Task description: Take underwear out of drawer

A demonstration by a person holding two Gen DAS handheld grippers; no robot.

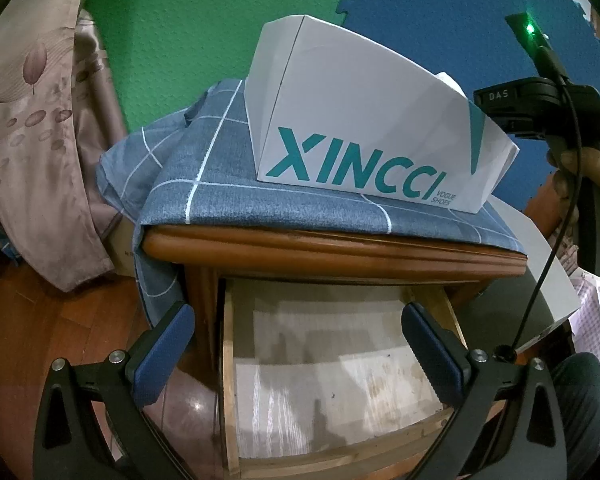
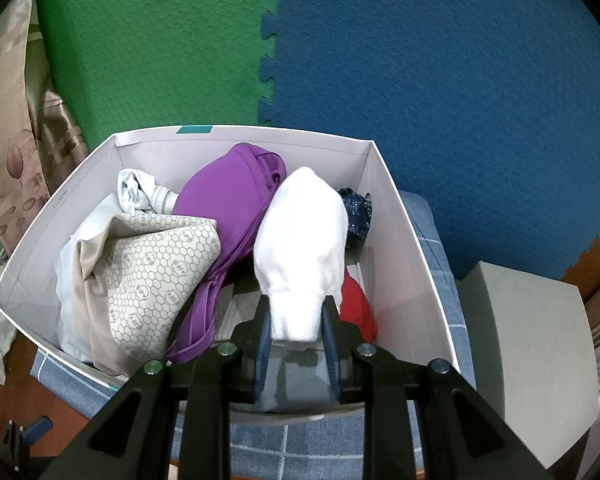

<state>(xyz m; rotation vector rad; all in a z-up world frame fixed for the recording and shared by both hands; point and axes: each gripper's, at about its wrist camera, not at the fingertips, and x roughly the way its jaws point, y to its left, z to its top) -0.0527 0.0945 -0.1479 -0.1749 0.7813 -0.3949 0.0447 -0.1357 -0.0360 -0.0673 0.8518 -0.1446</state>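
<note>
In the left wrist view a wooden nightstand's drawer [image 1: 236, 400] stands pulled out, and only a pale paper liner shows inside it. My left gripper [image 1: 298, 344] hangs open over the drawer with nothing between its blue pads. On the nightstand top sits a white shoe box [image 1: 340, 128] lettered XINCCI. In the right wrist view my right gripper [image 2: 296, 314] is shut on a rolled white garment [image 2: 300, 236] above the open box [image 2: 404, 240]. Inside the box lie a purple bra [image 2: 228, 204], a beige patterned piece [image 2: 156, 276], a navy piece [image 2: 358, 212] and a red piece [image 2: 356, 308].
A blue checked cloth [image 1: 220, 176] covers the nightstand top under the box. Green and blue foam mats [image 2: 420, 80] line the wall behind. A patterned curtain [image 1: 28, 128] hangs at the left, and a grey box [image 2: 532, 344] stands at the right. A hand [image 1: 592, 168] holds the right gripper's body.
</note>
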